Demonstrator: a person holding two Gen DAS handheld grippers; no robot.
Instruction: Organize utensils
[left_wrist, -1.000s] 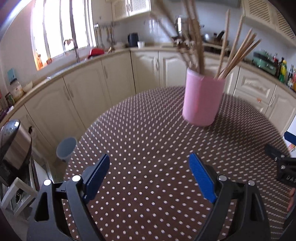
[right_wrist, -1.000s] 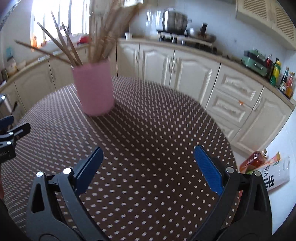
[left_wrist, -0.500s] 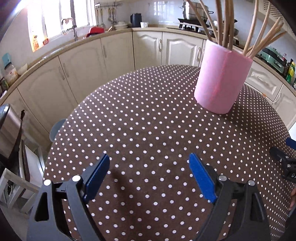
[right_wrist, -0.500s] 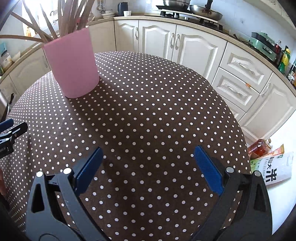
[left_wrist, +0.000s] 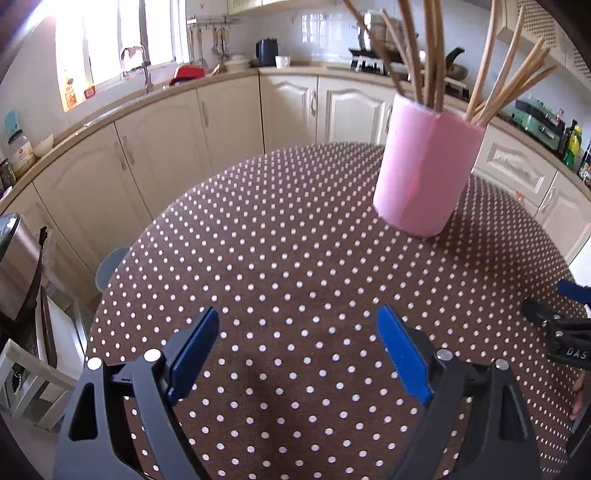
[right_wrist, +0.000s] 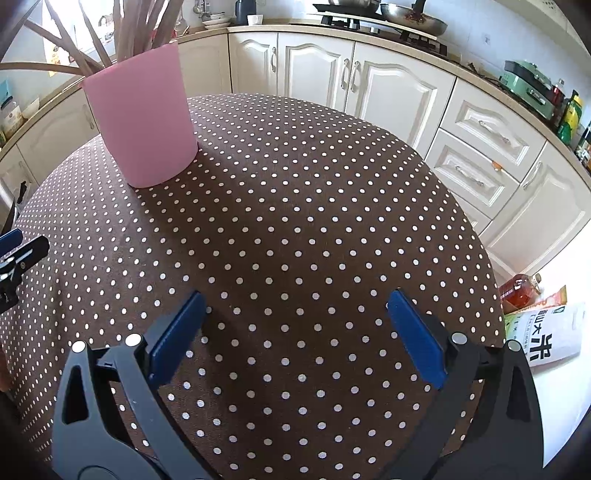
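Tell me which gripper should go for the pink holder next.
Right, marginally. The pink holder looms closer in the right gripper view than from the left gripper. Both are open and empty.

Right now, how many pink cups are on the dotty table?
1. The pink cup stands upright on the far side of the dotted table, full of wooden sticks. Both views show the same cup. Nothing else stands on the visible tabletop.

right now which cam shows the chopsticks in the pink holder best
The left wrist view: the chopsticks stand nearly full length above the pink holder. The right wrist view shows the holder whole, but the frame top crops the sticks.
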